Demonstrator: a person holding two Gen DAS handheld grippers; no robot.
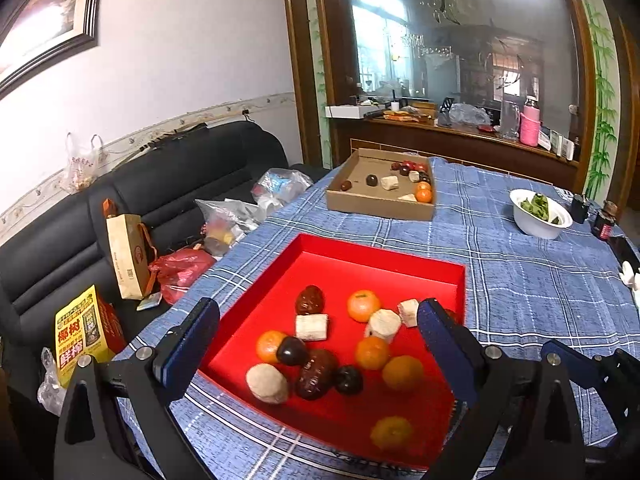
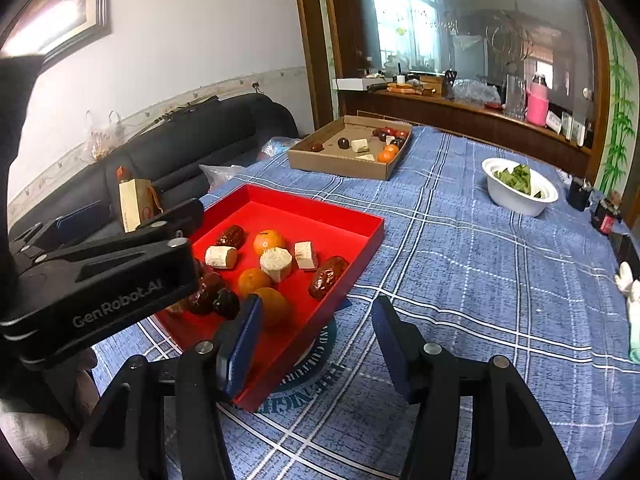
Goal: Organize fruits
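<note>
1. Left gripper (image 1: 318,344): jaws spread wide, nothing between the pads. It hangs over the near part of the red tray (image 1: 344,256), straddling most of the fruit in the left wrist view.
2. Right gripper (image 2: 316,340): jaws also wide apart and empty. Its left finger (image 2: 242,344) sits at the tray's near right edge; the right finger is over bare tablecloth (image 2: 480,280).
3. Red tray contents: several oranges (image 1: 363,306), dark red dates (image 1: 309,299), two small dark round fruits (image 1: 292,351) and pale cut chunks (image 1: 311,327), loosely mixed, several of them touching. One orange (image 1: 391,433) lies apart near the tray's front wall.
4. A date (image 2: 328,277) rests against the tray's right wall, seen from the right wrist.
5. Cardboard tray (image 1: 376,204) at the far side of the table, well apart from the red one: two oranges in its right corner, a cluster of dark red fruit at the back corner, a few pale pieces and single dark fruits on its floor. Exact count unclear at this range.
6. White bowl (image 1: 538,224) with green leaves, right of the cardboard tray.
7. Black sofa (image 1: 160,184) left of the table, carrying bags.
</note>
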